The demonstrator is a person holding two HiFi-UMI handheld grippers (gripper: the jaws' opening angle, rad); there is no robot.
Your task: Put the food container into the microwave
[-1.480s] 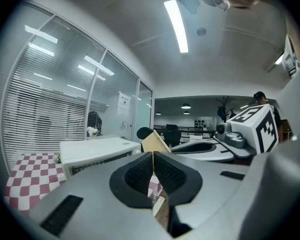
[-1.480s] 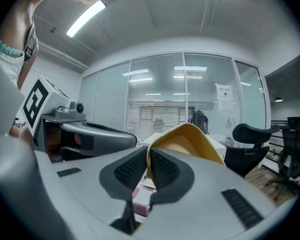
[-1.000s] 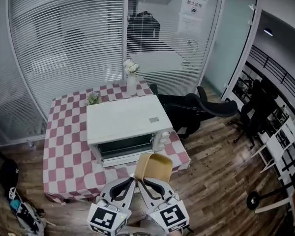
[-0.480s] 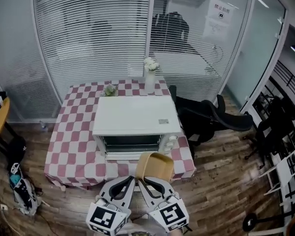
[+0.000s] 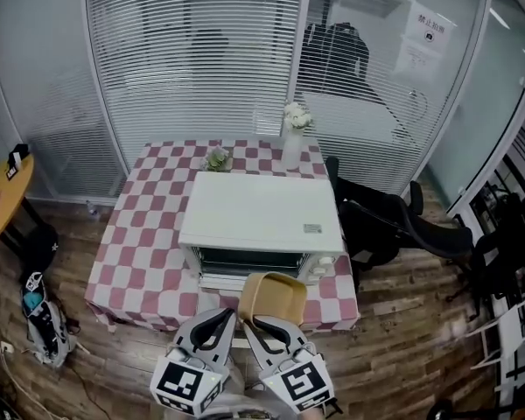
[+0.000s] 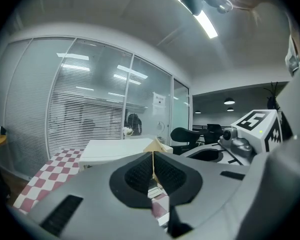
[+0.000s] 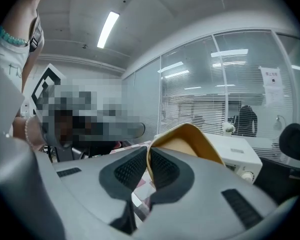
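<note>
A tan food container (image 5: 273, 297) hangs in front of the white microwave (image 5: 262, 217), which stands on a pink-and-white checkered table (image 5: 140, 234). My left gripper (image 5: 231, 315) and right gripper (image 5: 250, 322) sit side by side, both shut on the container's near rim. In the left gripper view the jaws pinch a thin tan edge (image 6: 153, 166), with the microwave (image 6: 115, 148) beyond. The right gripper view shows the jaws closed on the curved rim of the container (image 7: 190, 141), and the microwave (image 7: 240, 156) behind it. The microwave's dark glass front (image 5: 249, 261) faces me.
A vase of white flowers (image 5: 292, 138) and a small plant (image 5: 216, 158) stand at the table's back edge. Black office chairs (image 5: 394, 221) are right of the table. A yellow round table (image 5: 4, 195) and a bag (image 5: 39, 313) are at left. Glass walls with blinds stand behind.
My view has swung left, so the table and microwave now lie more squarely ahead. Both grippers keep the same hold on the container.
</note>
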